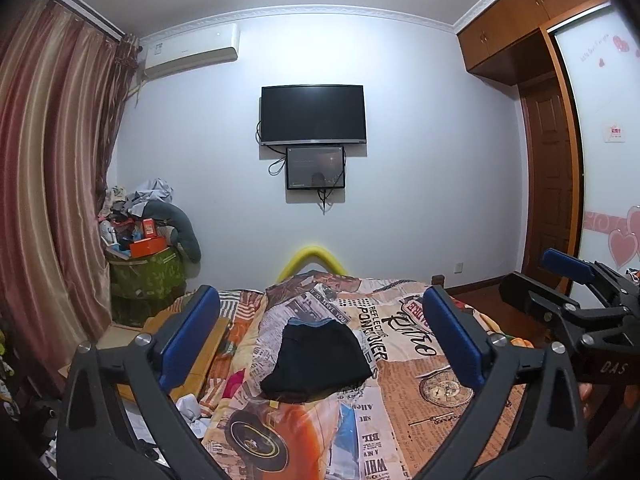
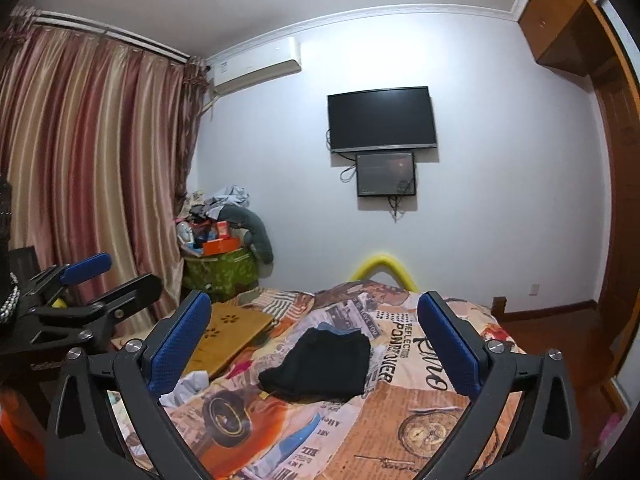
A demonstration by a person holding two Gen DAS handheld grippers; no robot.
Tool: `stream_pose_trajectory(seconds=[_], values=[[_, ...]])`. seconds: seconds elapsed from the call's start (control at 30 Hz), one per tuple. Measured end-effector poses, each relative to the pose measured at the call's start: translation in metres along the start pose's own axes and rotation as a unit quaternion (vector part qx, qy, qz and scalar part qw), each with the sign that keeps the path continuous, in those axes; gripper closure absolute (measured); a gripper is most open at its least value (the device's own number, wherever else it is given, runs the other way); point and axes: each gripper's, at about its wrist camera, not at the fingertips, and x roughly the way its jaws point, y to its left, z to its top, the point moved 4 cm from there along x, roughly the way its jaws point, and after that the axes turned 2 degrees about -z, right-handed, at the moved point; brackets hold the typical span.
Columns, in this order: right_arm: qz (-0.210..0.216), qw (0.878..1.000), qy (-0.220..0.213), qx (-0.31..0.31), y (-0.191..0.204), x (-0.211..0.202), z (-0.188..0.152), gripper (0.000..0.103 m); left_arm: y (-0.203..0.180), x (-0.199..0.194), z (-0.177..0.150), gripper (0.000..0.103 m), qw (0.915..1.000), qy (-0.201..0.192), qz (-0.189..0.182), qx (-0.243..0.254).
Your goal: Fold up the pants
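Bed [image 1: 420,412]: fills the lower middle of both views, under a patchwork quilt printed like old newspapers.
Quilt writing: "REFLECTING" and "POWER" run sideways beside the pants; "TO SERVE YOU" sits on a strip above them; "BILL" shows upside down near the lower edge in the left wrist view.
Quilt pictures: a pocket watch [image 1: 442,390] on the orange patch and a car wheel [image 1: 256,440] on another.
Curtain [image 1: 52,184]: striped in red and gold, hanging at the left of the room.
Television [image 1: 313,114]: dark screen on the far wall, with a smaller dark screen [image 1: 315,168] mounted just under it and cables hanging loose.
Air conditioner [image 1: 192,50]: white unit high on the wall by the curtain; its label is too small to read.
Wardrobe [image 1: 592,128]: at the right, white door with pink heart stickers; its small writing cannot be read.
Pants [image 1: 316,362]: black, folded into a compact bundle, lying on the quilt in the middle of the bed, a blue edge showing at the far side.
Left hand-held gripper [image 1: 320,344]: blue pads spread wide, nothing between them, apart from the pants.
Right hand-held gripper [image 2: 316,344]: also spread wide and empty; in the left wrist view its body shows the letters "DAS".
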Motion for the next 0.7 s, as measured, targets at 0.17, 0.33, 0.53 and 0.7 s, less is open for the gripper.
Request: stream_pose_trajectory(seconds=[0.17,0.33,0.53,0.7], values=[[0.001,1.0,0.001,0.005,-0.0004,-0.0058,-0.006,0.0,0.0001,0.001,-0.0002,0.001,1.0,0.002,-0.004,-0.006],[0.002,1.0,0.002,0.002,0.0002,-0.0091,-0.0092,0.0,-0.001,0.0032,-0.0006,0.001,1.0,0.004,-0.005,-0.004],[0.005,1.0,0.004,0.002,0.0007,-0.0112,-0.0101,0.0,-0.0001,0.009,-0.0037,0.001,0.9999,0.008,-0.008,-0.004],[0.005,1.0,0.008,0.002,0.0007,-0.012,-0.0124,0.0,-0.0007,0.0093,-0.0035,0.001,0.9999,0.007,-0.01,-0.007]])
